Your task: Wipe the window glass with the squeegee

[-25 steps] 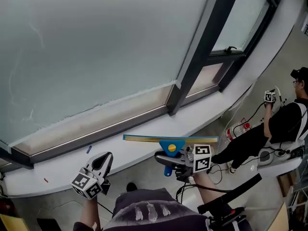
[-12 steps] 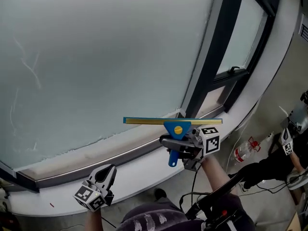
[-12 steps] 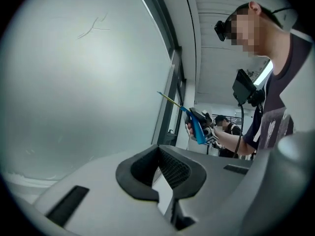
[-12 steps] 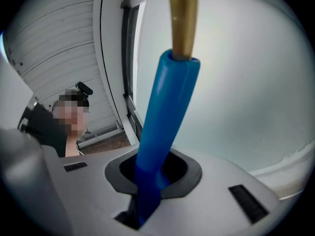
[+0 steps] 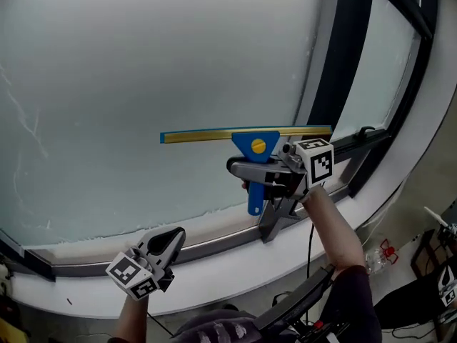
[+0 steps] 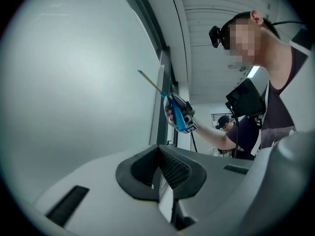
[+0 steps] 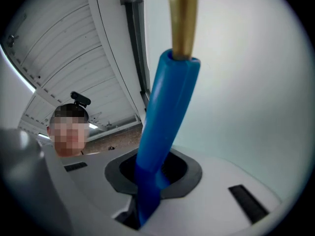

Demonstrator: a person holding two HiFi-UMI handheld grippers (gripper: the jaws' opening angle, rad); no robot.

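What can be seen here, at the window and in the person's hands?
Window glass: two panes, pale frosted, upper view.
Window frame: one, dark, between and below the panes.
Window handle: one, black, on the right pane's frame.
Sill: one, white, under the frame.
Squeegee: one, blue handle, yellow blade, level before the large pane.
Right gripper: one, grey, shut on the squeegee's handle.
Left gripper: one, grey, jaws together, empty, low near the sill.
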